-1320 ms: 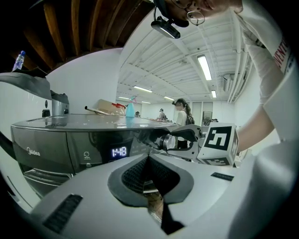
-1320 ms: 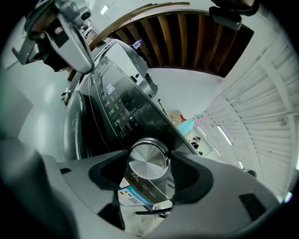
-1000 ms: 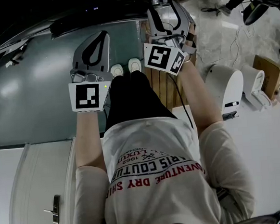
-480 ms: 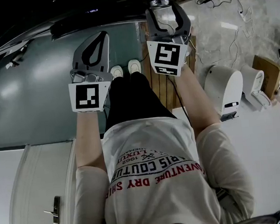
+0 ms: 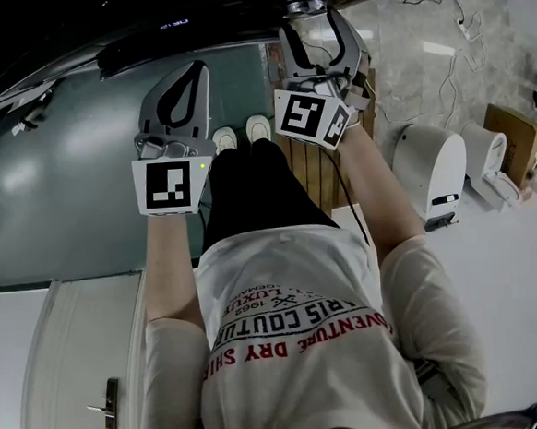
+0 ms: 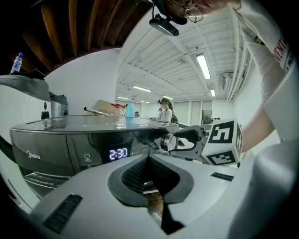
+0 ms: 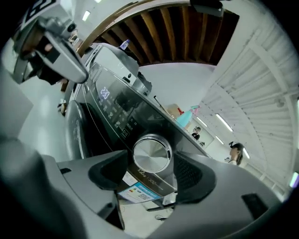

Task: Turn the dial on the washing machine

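My right gripper (image 7: 150, 169) has just opened wider around the silver dial (image 7: 152, 152), not pressing it; closing off-centre, it could slip. My left gripper (image 6: 148, 158) sits shut, empty.

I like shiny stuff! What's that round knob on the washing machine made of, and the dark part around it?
The dial looks like brushed metal, or metal-coated plastic: silvery, with a fine sheen. The control panel looks like glossy dark plastic or glass: it shows reflections.

White rounded plastic floor appliance (image 5: 430, 170) near brown cardboard box (image 5: 514, 132). Brown wooden slatted board (image 5: 307, 169). White door (image 5: 84, 344), metal handle (image 5: 103, 409). Blue bottle (image 6: 129, 110).
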